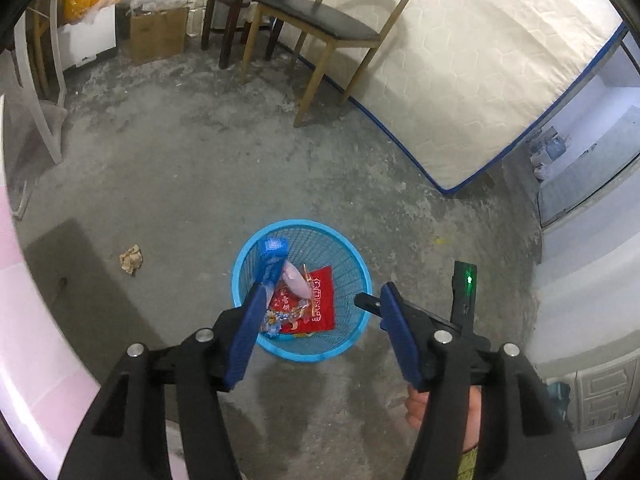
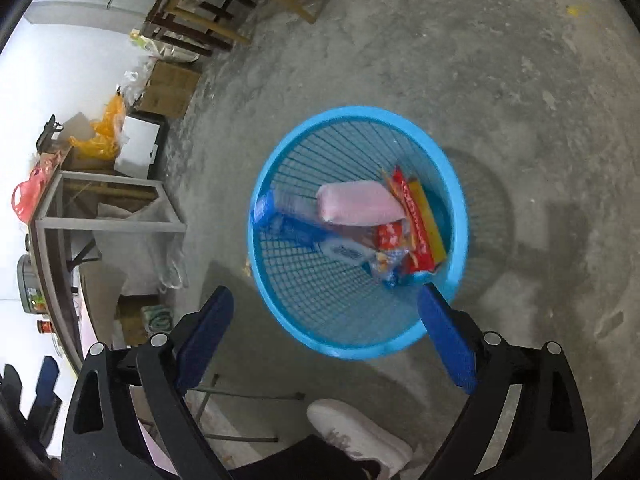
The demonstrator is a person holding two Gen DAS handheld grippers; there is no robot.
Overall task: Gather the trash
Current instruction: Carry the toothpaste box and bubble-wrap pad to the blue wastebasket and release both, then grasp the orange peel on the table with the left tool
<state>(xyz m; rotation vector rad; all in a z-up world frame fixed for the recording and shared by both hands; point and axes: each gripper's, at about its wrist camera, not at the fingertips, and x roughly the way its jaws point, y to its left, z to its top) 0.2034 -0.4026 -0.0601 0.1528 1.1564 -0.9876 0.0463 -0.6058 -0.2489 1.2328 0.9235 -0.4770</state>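
Both tongs hang over the blue mesh basket point(image 1: 301, 292), angled down at it. The left gripper point(image 1: 320, 294) is released, its blue ribbed pads apart with nothing pressed between them; a blue wrapper point(image 1: 273, 258) stands just beyond its left pad, leaning on the basket's inner wall, and whether it touches the pad cannot be told. The right gripper point(image 2: 325, 294) is spread wide and empty, its right fingertip overlapping the basket rim point(image 2: 352, 350) in the right wrist view.

Inside the basket, just ahead of the tongs, lie a soft pink packet point(image 2: 360, 203), a red printed packet point(image 1: 320, 298) and the long blue wrapper point(image 2: 304, 232), all glossy and crumpled against the thin plastic grid. Below the right gripper a white shoe point(image 2: 356, 432) rests on the floor.

Left of the left gripper, apart from the basket, a crumpled brownish paper wad point(image 1: 131, 259) lies on the rough, stained concrete floor point(image 1: 200, 168). Farther ahead stand a wooden chair point(image 1: 320, 28) with a dark seat and a dark stool point(image 1: 240, 4), with a quilted white mattress point(image 1: 460, 80) edged in blue propped to their right, and a cardboard box point(image 1: 158, 38) to their left.
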